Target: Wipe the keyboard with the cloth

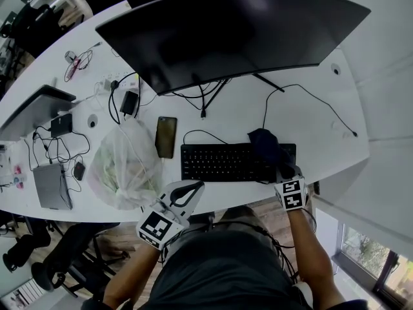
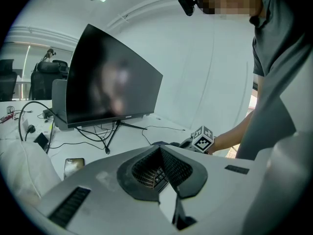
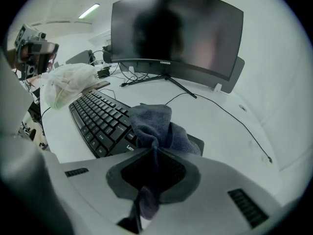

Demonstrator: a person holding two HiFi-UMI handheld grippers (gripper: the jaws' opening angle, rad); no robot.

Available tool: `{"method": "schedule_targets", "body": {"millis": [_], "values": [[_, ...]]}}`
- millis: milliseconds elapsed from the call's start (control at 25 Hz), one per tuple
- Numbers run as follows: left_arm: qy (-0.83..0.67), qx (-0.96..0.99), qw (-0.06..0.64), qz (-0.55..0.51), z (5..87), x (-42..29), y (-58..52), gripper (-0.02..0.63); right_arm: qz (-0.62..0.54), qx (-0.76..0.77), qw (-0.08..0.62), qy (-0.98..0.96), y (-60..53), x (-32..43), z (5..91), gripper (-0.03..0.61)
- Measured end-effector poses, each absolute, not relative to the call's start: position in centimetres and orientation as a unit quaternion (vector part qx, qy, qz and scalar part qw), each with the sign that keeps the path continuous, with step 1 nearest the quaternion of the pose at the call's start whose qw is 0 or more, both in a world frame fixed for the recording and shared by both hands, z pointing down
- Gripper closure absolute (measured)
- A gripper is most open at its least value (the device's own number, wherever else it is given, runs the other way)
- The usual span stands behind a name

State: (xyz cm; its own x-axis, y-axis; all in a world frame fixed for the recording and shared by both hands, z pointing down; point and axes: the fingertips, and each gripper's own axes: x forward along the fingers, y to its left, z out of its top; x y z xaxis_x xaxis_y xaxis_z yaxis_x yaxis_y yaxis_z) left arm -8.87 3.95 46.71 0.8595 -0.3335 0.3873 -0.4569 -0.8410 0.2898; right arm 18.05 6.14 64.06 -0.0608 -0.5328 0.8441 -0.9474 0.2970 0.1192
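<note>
Dark blue-grey cloth (image 3: 151,124) is pinched between the pressed-in jaws of the right gripper (image 3: 154,168), a tail of fabric hanging back through the pads and the bunched bulk standing out in front of the tips. In the right gripper view the bundle sits over the right end of the black keyboard (image 3: 98,116), covering the keys there, while the rest of the key rows stretch away to the upper left, uncovered. From the head view, the keyboard (image 1: 219,162) lies with its long axis running left to right along the near edge of the white desk (image 1: 310,118), roughly parallel to the curved monitor (image 1: 239,31) behind it; the cloth (image 1: 268,147) rests on its right end, with the right gripper (image 1: 284,172) angled down onto it from the person's side. The left gripper (image 1: 184,196) hovers just off the desk's near edge, near the keyboard's left end, and the left gripper view shows its jaws (image 2: 161,168) brought together at the tips with nothing between them. A phone (image 1: 166,136) lies just left of the keyboard, and a filled clear plastic bag (image 1: 126,163) sits beyond it.
</note>
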Motion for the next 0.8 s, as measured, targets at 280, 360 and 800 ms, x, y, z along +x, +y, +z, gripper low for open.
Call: {"method": "schedule_targets", "body": {"millis": [280,360,800], "values": [[-0.205,0.946,0.191,0.164,47.2,-8.4,3.3,0.609,0.264,0.577,0.405,-0.659,4.7,21.8,64.2,0.546],[-0.206,0.946,0.191,0.164,47.0,-8.4,3.1,0.609,0.266,0.586,0.405,-0.649,4.3,22.5,64.0,0.546],[-0.200,0.943,0.202,0.170,48.1,-8.2,2.8,0.609,0.256,0.587,0.415,-0.647,3.8,22.5,64.0,0.546]]}}
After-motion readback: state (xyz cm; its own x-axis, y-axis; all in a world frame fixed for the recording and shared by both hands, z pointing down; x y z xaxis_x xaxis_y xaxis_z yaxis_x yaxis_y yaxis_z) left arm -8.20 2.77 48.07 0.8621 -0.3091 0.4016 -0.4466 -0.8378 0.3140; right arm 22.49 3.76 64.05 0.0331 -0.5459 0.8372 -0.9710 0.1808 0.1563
